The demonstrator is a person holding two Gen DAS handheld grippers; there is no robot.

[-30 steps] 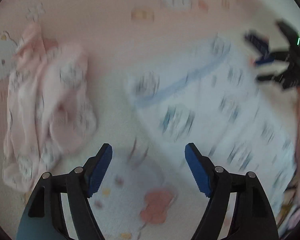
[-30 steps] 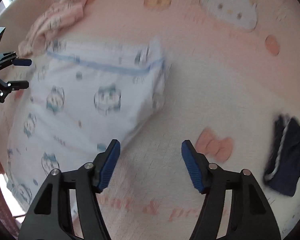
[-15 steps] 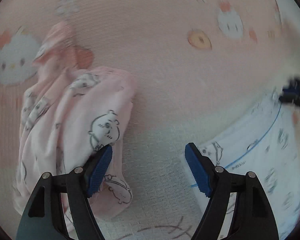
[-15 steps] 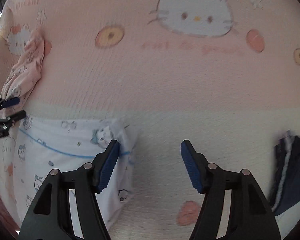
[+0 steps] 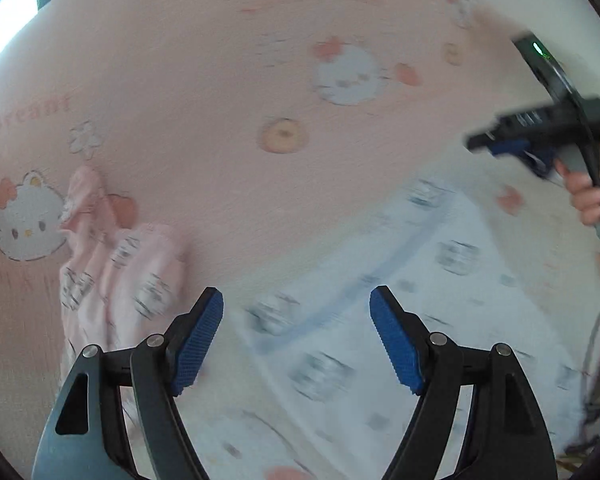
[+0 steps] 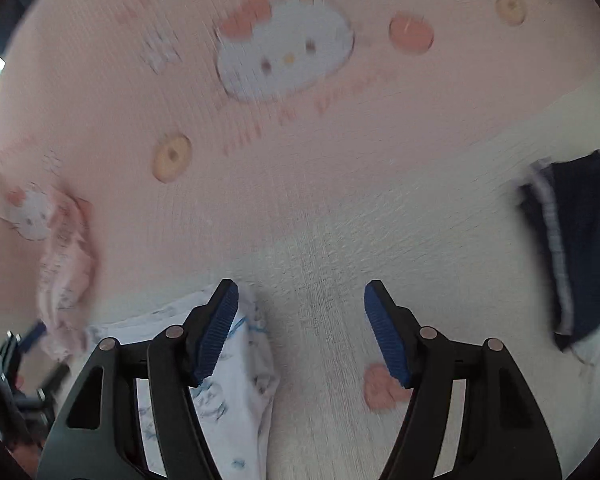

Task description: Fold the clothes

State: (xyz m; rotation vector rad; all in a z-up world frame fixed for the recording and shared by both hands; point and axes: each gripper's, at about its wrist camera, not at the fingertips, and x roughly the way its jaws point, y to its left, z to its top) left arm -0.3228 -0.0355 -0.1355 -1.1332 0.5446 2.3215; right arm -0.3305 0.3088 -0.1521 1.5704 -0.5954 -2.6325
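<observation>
White garment [image 5: 400, 320]: flat on the blanket [image 5: 220, 120], under both grippers, back in the middle of the left view after sliding to its edge. Left gripper [image 5: 296, 332]: jaws apart, empty. Right gripper [image 6: 301, 330]: apart, empty, now at the garment's right edge. Pink garment [image 5: 112, 280]: crumpled, left of white. Navy garment [image 6: 580, 248]: well right.

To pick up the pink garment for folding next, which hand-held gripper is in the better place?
Left, probably. The left hand-held gripper is open with the pink garment just beside its left finger. The right hand-held gripper hangs over the white garment's edge, farther from the pink one.
</observation>
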